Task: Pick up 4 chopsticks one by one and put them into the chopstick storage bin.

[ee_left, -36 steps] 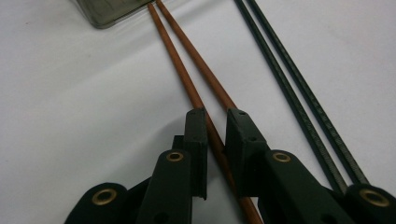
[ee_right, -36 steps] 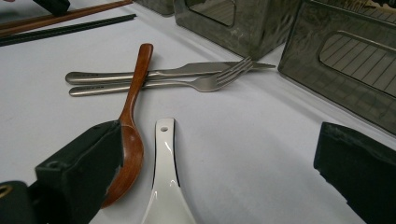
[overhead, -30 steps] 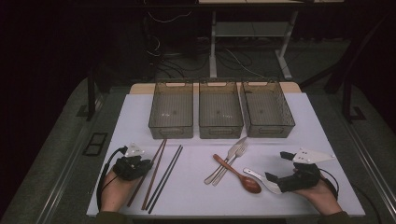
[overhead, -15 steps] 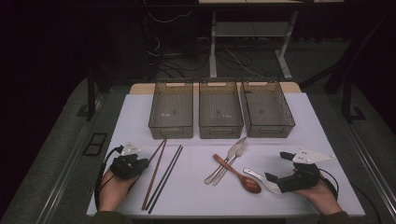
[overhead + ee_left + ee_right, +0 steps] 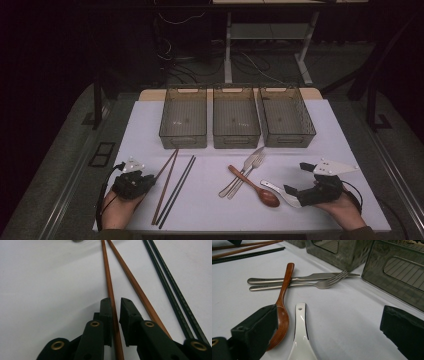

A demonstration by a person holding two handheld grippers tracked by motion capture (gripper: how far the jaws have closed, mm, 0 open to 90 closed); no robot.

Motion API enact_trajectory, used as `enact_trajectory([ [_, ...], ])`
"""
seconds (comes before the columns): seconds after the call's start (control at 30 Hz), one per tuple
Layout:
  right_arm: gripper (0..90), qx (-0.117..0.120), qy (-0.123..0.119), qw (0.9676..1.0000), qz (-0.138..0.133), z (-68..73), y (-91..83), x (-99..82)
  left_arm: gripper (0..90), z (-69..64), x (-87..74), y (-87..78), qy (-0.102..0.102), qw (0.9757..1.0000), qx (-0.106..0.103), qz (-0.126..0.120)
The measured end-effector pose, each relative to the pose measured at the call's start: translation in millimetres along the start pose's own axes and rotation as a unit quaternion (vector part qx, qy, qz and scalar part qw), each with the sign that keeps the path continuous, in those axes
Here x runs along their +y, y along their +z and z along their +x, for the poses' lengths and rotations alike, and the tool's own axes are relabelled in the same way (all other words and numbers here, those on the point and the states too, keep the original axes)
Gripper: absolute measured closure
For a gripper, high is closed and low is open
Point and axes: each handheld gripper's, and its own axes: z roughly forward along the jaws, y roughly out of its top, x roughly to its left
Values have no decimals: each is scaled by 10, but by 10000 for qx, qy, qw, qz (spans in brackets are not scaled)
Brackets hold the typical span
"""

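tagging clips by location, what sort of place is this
Probably a lab or recording studio bench, not a kitchen: cutlery is laid out on a white table before three mesh bins, a bare desk frame with loose cables stands behind, and the surroundings are dark.

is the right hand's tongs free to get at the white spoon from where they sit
Probably yes. The right tongs stand wide open with the white spoon lying between the jaws, nothing on top of it. The wooden spoon lies close beside it and might get nudged.
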Motion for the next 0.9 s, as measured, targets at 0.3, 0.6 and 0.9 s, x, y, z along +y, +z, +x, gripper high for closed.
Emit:
enact_trajectory([
  [0.3, 13, -5, -8, 10000, 8, 0, 2, -1, 806, -10, -38, -1, -46, 10000, 42, 4],
  [0.6, 13, 0, -1, 10000, 23, 5, 6, -2, 813, 15, -61, 1, -11, 10000, -38, -53],
  [0.9, 14, 7, 1, 10000, 20, -7, 7, -6, 838, 35, -28, -4, -138, 9998, -136, 26],
])
